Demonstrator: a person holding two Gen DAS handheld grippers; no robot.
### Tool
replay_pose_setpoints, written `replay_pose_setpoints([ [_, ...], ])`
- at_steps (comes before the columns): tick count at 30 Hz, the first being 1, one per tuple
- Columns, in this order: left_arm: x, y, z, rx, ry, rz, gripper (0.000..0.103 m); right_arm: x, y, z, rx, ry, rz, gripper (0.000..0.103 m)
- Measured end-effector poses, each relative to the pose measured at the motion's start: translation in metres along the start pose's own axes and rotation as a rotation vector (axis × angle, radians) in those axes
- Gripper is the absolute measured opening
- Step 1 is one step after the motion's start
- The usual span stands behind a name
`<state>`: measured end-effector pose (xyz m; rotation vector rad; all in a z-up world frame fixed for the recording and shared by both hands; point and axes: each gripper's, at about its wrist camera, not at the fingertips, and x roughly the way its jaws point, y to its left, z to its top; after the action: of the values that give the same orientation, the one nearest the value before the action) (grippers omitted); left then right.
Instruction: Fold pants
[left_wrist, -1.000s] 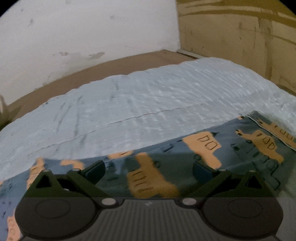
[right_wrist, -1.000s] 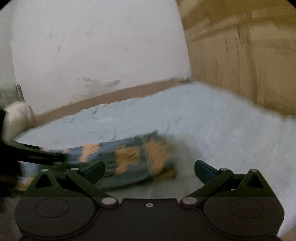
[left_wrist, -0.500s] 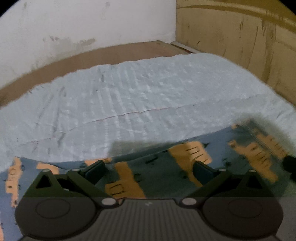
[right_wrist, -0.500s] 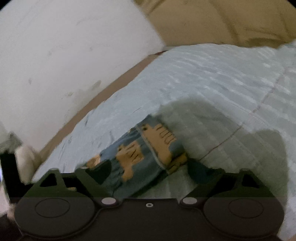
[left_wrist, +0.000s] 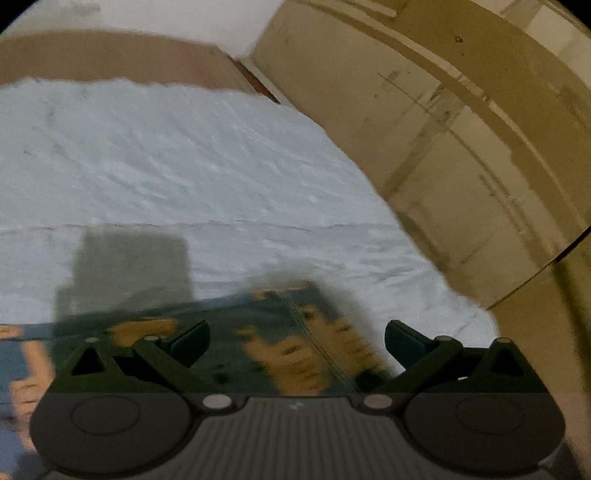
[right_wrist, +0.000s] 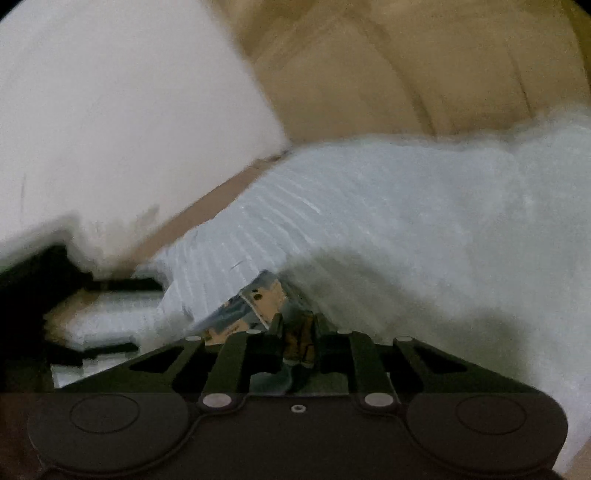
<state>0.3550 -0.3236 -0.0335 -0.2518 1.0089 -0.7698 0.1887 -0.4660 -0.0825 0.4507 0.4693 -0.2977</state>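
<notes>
The pants (left_wrist: 280, 332) are blue-grey with an orange print and lie on a pale blue quilt (left_wrist: 184, 166). My left gripper (left_wrist: 295, 341) hangs open just above their hemmed end, with cloth showing between its fingers but not pinched. In the right wrist view the jaws of my right gripper (right_wrist: 298, 338) are closing, and a fold of the pants (right_wrist: 258, 299) is pinched between the pads. The cloth rises from the quilt (right_wrist: 406, 221) at that grip. Both views are blurred by motion.
A tan cardboard wall (left_wrist: 443, 129) borders the quilt on the right, and a white wall (right_wrist: 110, 92) stands behind. A brown strip (left_wrist: 110, 55) runs along the quilt's far edge. A dark blurred shape (right_wrist: 44, 288) fills the left edge of the right wrist view.
My right gripper went from wide open to pinched on the pants' edge. My left gripper swung right and tilted down; it now faces the hemmed end and the cardboard wall.
</notes>
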Motion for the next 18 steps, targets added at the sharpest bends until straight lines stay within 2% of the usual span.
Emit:
replay_pose_setpoints([
  [2, 0.011, -0.008, 0.008, 0.005, 0.042, -0.018, 0.102, -0.008, 0.025, -0.007, -0.192, -0.054, -0.017, 0.015],
  [6, 0.03, -0.024, 0.014, 0.069, 0.139, 0.07, 0.1, -0.018, 0.06, -0.024, -0.456, -0.106, -0.036, 0.015],
  [9, 0.041, -0.031, 0.016, 0.108, 0.182, 0.113, 0.09, -0.021, 0.077, -0.035, -0.59, -0.123, -0.042, 0.014],
  [12, 0.04, -0.031, 0.014, 0.114, 0.18, 0.157, 0.076, -0.022, 0.089, -0.046, -0.69, -0.13, -0.051, 0.014],
  [13, 0.038, -0.032, 0.013, 0.112, 0.174, 0.176, 0.067, -0.022, 0.092, -0.048, -0.714, -0.132, -0.052, 0.014],
  [14, 0.036, -0.031, 0.011, 0.112, 0.166, 0.19, 0.05, -0.023, 0.093, -0.05, -0.731, -0.132, -0.05, 0.014],
  [15, 0.033, -0.029, 0.01, 0.108, 0.159, 0.198, 0.037, -0.024, 0.094, -0.052, -0.742, -0.133, -0.049, 0.014],
  [16, 0.031, -0.028, 0.01, 0.096, 0.153, 0.207, 0.019, -0.027, 0.095, -0.053, -0.754, -0.138, -0.05, 0.014],
  [18, 0.021, -0.023, 0.008, 0.066, 0.131, 0.207, 0.017, -0.031, 0.097, -0.053, -0.764, -0.145, -0.049, 0.013],
])
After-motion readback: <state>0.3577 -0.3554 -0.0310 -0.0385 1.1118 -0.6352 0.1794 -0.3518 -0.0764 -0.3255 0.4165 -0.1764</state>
